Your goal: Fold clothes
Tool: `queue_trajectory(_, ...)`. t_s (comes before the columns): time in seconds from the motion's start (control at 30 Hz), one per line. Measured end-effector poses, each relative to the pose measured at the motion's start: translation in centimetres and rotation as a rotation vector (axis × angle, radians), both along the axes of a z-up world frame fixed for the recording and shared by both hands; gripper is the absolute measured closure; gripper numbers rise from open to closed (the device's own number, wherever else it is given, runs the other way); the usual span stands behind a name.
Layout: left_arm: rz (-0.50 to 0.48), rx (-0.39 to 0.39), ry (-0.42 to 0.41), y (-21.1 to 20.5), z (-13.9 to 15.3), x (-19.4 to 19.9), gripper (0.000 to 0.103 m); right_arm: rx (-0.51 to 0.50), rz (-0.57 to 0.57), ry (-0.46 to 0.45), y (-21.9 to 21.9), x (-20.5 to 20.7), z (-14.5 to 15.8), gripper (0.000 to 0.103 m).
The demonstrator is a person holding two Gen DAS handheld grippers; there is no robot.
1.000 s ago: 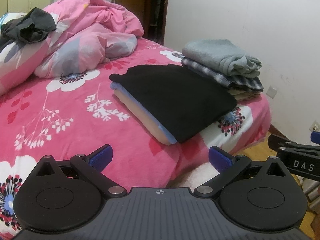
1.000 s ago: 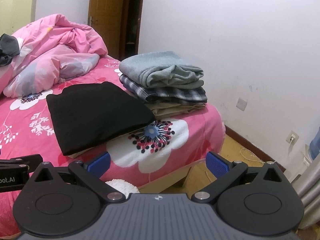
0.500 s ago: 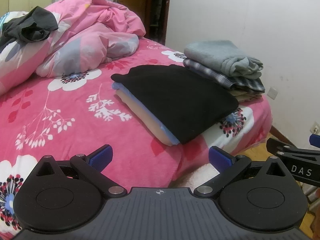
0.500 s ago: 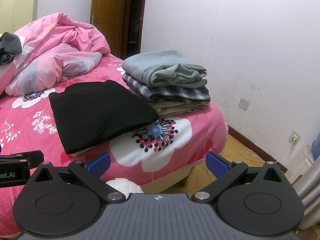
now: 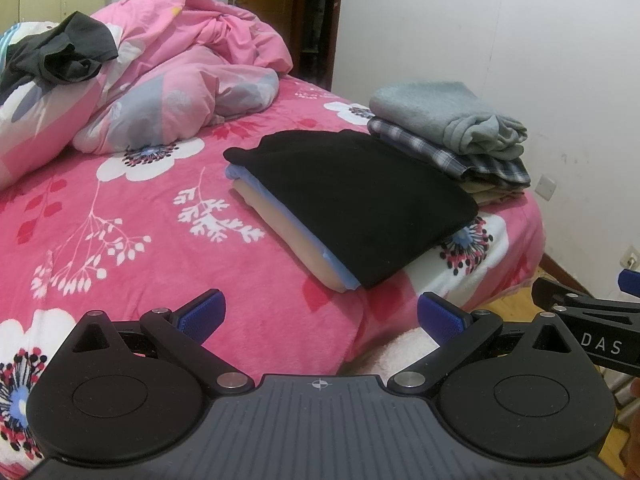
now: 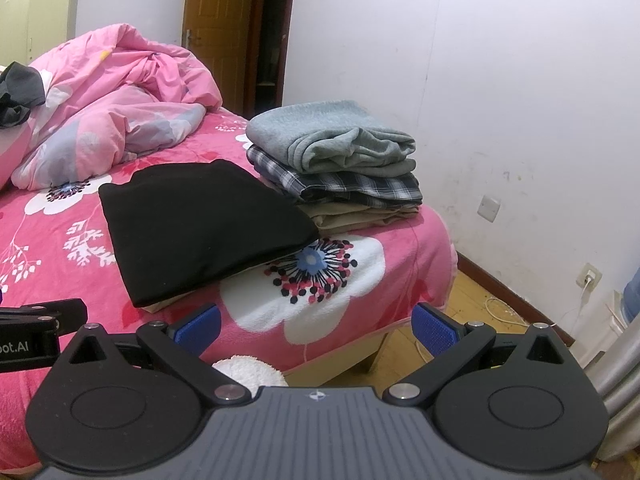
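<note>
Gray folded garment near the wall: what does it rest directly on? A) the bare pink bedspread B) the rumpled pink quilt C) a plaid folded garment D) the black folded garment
C: the gray folded garment tops a stack, lying directly on the plaid folded garment, with a beige layer under that; the black folded garment lies beside the stack.

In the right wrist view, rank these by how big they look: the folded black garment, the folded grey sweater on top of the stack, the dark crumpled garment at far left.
1. Folded black garment, largest.
2. Folded grey sweater.
3. Dark crumpled garment, smallest, though it is farther off and cut by the frame edge, so its true size is unsure.
</note>
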State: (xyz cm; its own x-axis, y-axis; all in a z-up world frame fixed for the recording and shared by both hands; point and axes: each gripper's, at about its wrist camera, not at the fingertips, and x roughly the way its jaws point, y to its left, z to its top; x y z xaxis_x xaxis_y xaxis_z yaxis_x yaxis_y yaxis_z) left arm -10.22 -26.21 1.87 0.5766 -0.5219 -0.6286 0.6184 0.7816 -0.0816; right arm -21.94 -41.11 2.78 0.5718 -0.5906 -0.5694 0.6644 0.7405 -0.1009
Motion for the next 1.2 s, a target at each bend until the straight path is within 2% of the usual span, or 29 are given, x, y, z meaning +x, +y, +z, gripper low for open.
queue_trajectory(1.2, 0.006, -0.002, 0.009, 0.23, -0.06, 0.09, 0.0, -0.011, 0.011, 0.007, 0.52, 0.3, 0.07, 0.0)
